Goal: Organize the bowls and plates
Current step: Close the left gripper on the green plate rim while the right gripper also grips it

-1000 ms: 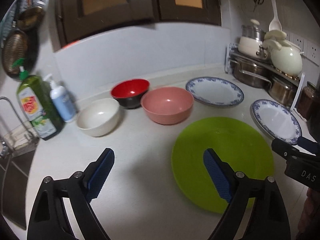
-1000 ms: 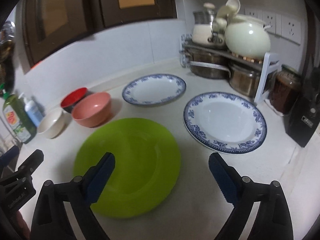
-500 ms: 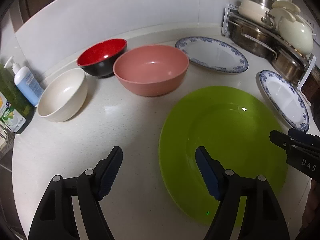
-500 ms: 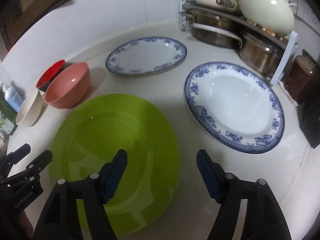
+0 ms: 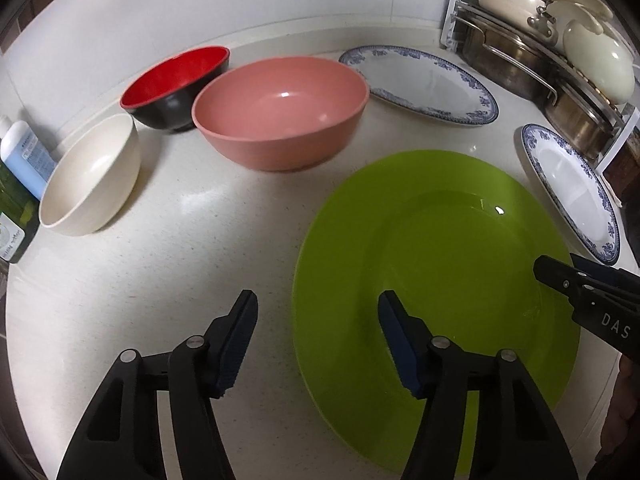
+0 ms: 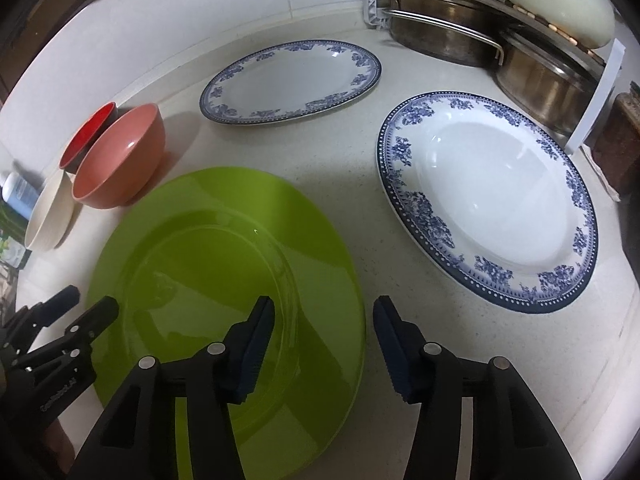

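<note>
Left gripper [image 5: 316, 312] straddles the near-left rim of the green plate [image 5: 440, 264]: one finger over the bare counter [image 5: 160, 264], the other over the plate's well. Its jaws have just been closing and stand about half apart, pads touching nothing. Right gripper [image 6: 324, 320] does the same at the plate's opposite rim, jaws likewise just closing, half apart, rim between them but not pinched. I hold nothing yet.

Green plate lies flat on the counter, nearest me. Pink bowl [image 5: 280, 112], red-and-black bowl [image 5: 176, 88] and cream bowl [image 5: 92, 176] sit behind it to the left; two blue-patterned plates [image 6: 292, 80] [image 6: 488, 208] lie apart to the right and rear.

My read: the plate looks like glossy plastic, so light and stiff but slick, and its low rim sits tight to the counter. I'd take it by the rim on both sides, one pad slipped under the edge. A shallow bite may slide off.
</note>
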A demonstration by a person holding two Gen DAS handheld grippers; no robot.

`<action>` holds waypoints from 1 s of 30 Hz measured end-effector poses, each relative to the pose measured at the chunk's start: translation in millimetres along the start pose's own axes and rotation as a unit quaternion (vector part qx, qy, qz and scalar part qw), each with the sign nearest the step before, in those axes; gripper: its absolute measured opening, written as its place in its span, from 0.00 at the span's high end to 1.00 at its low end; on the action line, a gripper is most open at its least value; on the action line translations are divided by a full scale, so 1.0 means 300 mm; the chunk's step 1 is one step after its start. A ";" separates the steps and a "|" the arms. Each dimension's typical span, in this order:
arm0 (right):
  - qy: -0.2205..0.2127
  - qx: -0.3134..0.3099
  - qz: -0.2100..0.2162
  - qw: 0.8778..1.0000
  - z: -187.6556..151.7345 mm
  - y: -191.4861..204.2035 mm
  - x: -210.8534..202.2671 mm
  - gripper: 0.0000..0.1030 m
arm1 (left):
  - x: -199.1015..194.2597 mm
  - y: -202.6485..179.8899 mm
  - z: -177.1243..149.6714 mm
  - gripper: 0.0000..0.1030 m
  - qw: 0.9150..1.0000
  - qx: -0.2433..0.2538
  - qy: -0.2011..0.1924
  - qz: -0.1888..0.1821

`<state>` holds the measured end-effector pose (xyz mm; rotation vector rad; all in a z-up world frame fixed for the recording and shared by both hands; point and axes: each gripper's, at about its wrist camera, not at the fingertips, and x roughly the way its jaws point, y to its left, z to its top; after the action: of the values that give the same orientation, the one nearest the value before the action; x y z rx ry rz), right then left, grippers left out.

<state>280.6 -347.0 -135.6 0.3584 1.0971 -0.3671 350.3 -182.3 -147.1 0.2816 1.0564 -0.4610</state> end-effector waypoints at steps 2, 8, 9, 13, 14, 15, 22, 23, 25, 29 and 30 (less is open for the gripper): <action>0.004 0.001 0.003 1.000 0.002 -0.001 0.011 0.54 | 0.004 0.000 -0.002 0.44 1.000 -0.002 0.004 -0.003; 0.007 -0.001 0.010 1.000 0.003 0.001 0.020 0.59 | 0.013 -0.003 0.005 0.54 1.000 -0.006 0.008 -0.017; 0.008 0.000 0.010 1.000 0.003 0.002 0.020 0.59 | 0.016 -0.004 0.006 0.56 1.000 -0.007 0.008 -0.020; 0.010 -0.001 0.012 1.000 0.001 0.001 0.019 0.60 | 0.017 -0.006 0.010 0.59 1.000 -0.009 0.005 -0.024; 0.010 -0.001 0.012 1.000 0.001 0.001 0.020 0.60 | 0.017 -0.006 0.010 0.60 1.000 -0.009 0.004 -0.024; 0.010 -0.002 0.011 1.000 0.002 0.001 0.020 0.60 | 0.016 -0.004 0.009 0.60 1.000 -0.010 0.002 -0.024; 0.009 -0.010 0.008 1.000 0.002 0.004 0.017 0.60 | 0.010 0.003 0.002 0.61 1.000 -0.020 0.000 -0.022; 0.009 -0.012 0.008 1.000 0.002 0.006 0.015 0.60 | 0.006 0.003 0.000 0.61 1.000 -0.020 -0.002 -0.021; 0.008 -0.016 0.007 1.000 0.000 0.013 0.009 0.60 | -0.003 0.008 -0.005 0.61 1.000 -0.021 -0.005 -0.020; 0.003 -0.021 0.007 1.000 -0.005 0.028 -0.009 0.60 | -0.032 0.022 -0.016 0.61 0.999 -0.025 -0.015 -0.017; 0.001 -0.024 0.008 1.000 -0.006 0.034 -0.016 0.60 | -0.037 0.026 -0.017 0.61 0.999 -0.026 -0.016 -0.017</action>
<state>282.0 -336.7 -131.0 0.3246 1.1034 -0.3263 345.7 -170.7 -139.7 0.2107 1.0408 -0.4661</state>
